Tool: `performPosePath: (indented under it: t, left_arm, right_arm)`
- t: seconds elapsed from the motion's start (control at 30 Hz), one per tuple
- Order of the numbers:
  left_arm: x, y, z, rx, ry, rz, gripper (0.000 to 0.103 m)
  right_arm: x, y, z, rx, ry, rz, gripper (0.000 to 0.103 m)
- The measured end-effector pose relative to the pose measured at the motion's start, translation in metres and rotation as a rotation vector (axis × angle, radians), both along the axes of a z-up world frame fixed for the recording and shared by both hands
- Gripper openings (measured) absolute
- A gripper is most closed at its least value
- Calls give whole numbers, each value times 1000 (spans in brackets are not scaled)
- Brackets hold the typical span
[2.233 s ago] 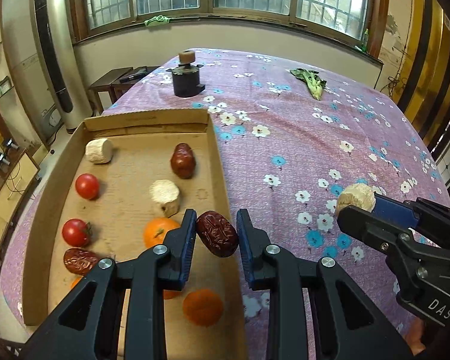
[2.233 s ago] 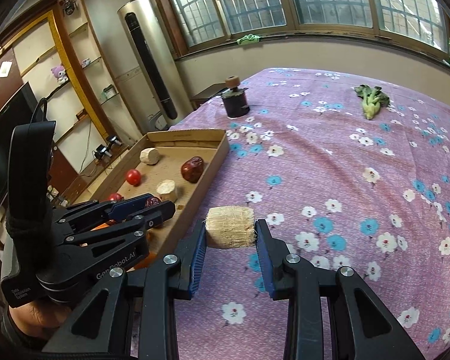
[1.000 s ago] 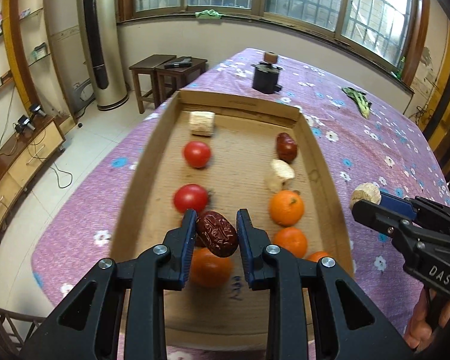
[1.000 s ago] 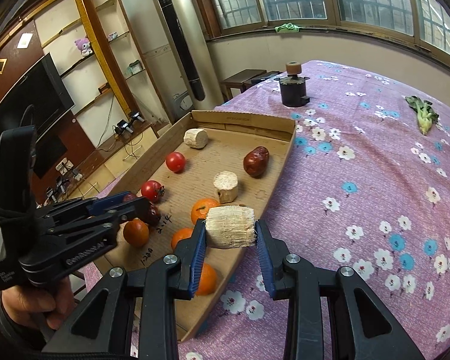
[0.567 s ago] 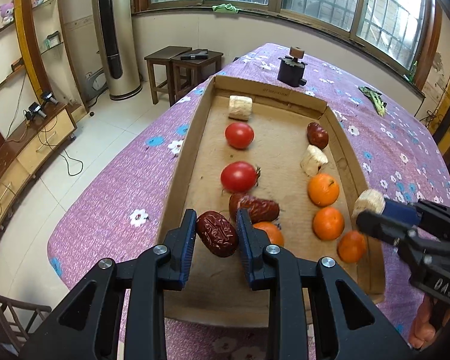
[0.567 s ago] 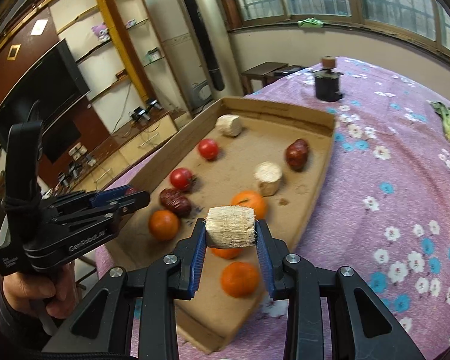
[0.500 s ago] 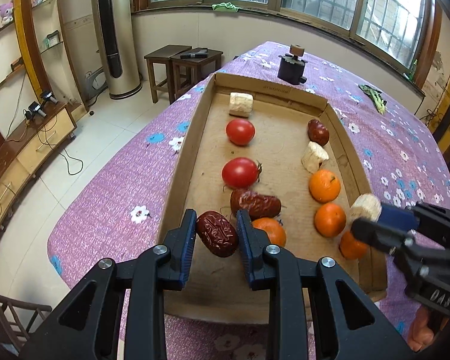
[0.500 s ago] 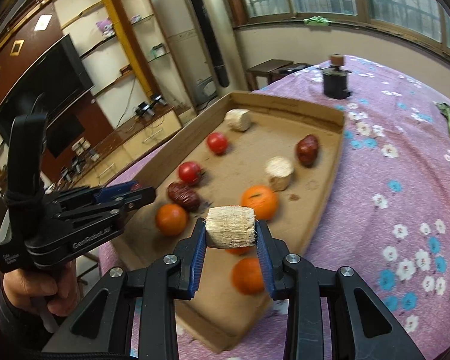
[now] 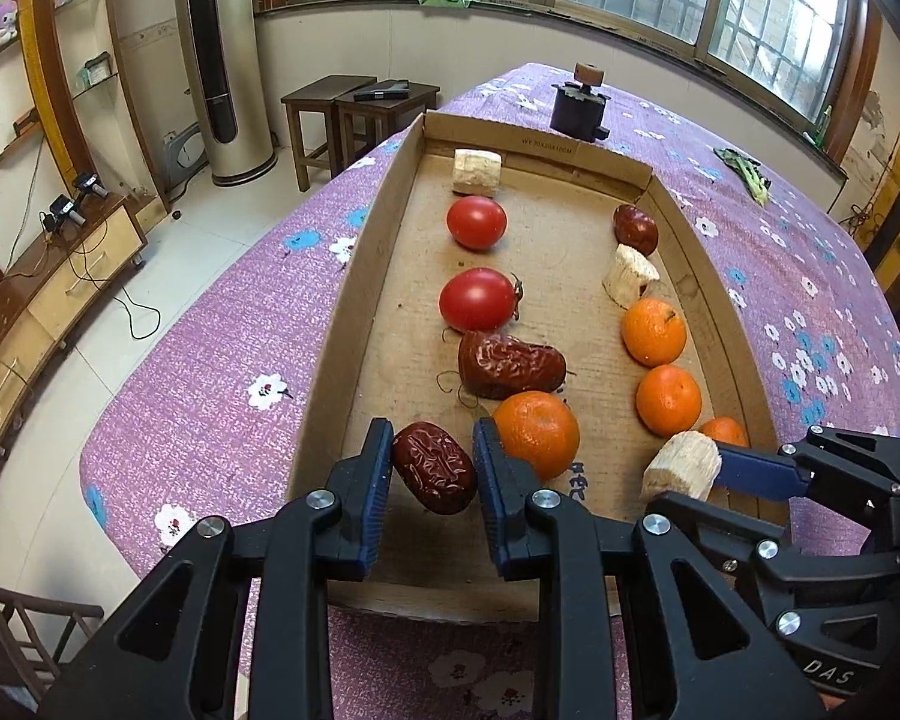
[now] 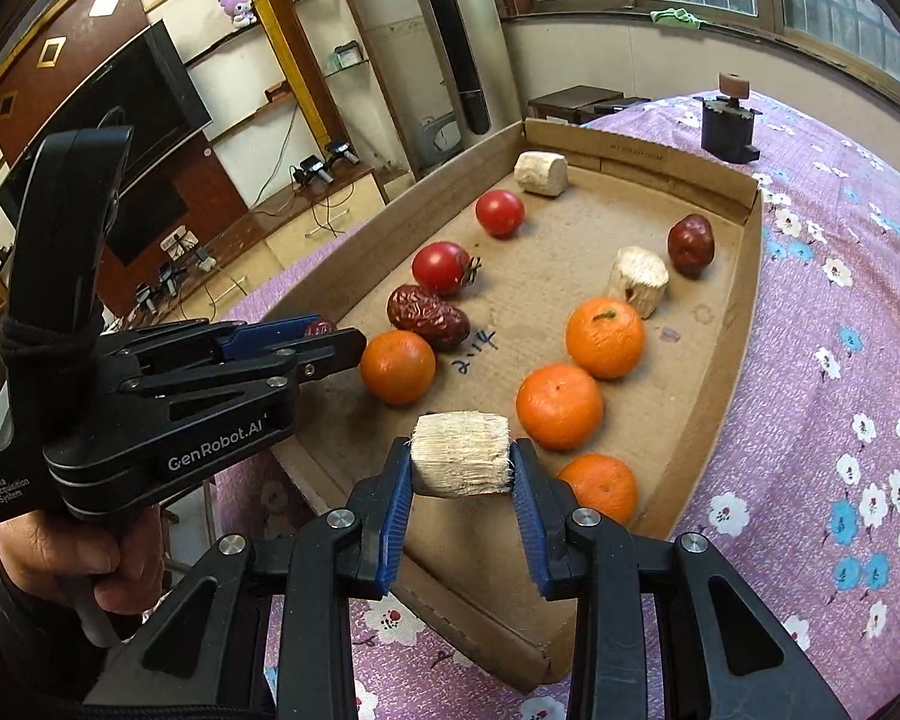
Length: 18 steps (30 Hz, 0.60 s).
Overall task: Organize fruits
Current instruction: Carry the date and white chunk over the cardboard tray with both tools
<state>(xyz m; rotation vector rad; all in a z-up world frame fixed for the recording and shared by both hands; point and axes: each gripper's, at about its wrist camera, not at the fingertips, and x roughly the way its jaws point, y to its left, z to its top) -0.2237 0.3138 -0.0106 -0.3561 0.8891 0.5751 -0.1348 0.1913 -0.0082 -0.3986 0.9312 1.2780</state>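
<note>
My left gripper (image 9: pixel 432 468) is shut on a wrinkled red date (image 9: pixel 433 475), held above the near left part of the cardboard tray (image 9: pixel 354 276). My right gripper (image 10: pixel 459 468) is shut on a pale fibrous cane chunk (image 10: pixel 461 462) over the tray's near end, and shows at the right in the left wrist view (image 9: pixel 684 483). In the tray lie two tomatoes (image 9: pixel 477 299), another date (image 9: pixel 507 365), several oranges (image 9: pixel 654 331), two more cane chunks (image 9: pixel 629 276) and a dark red jujube (image 9: pixel 635 228).
A dark small appliance with a knob (image 9: pixel 581 103) stands beyond the tray's far wall. A green leafy vegetable (image 9: pixel 744 167) lies at the far right of the purple flowered tablecloth (image 9: pixel 810 276). The table's left edge drops to the floor, where wooden stools (image 9: pixel 354 114) stand.
Both grippers have moved toward the tray's near end and sunk a little, each keeping its grip. The cane chunk now hangs over the near oranges instead of the tray's right wall.
</note>
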Motion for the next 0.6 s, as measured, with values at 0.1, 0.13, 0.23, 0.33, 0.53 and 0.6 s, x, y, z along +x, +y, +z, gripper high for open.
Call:
performPosePath:
  t: [0.1, 0.13, 0.23, 0.33, 0.53, 0.6]
  left_arm:
    - [-1, 0, -1, 0, 1, 0, 25]
    - [0, 0, -2, -1, 3, 0, 25]
    - [1, -1, -2, 5, 7, -2, 25]
    - [1, -1, -2, 4, 7, -2, 25]
    - [0, -3, -3, 20, 25, 5, 25]
    - [1, -4, -3, 28, 33, 4, 29]
  right_arm:
    - [0, 1, -3, -11, 1, -1, 32]
    - [0, 1, -4, -13, 1, -2, 32]
    - [1, 2, -6, -16, 3, -5, 33]
    - [2, 4, -6, -17, 1, -4, 33]
    - [3, 4, -5, -20, 2, -6, 33]
    - [3, 4, -5, -20, 2, -6, 34]
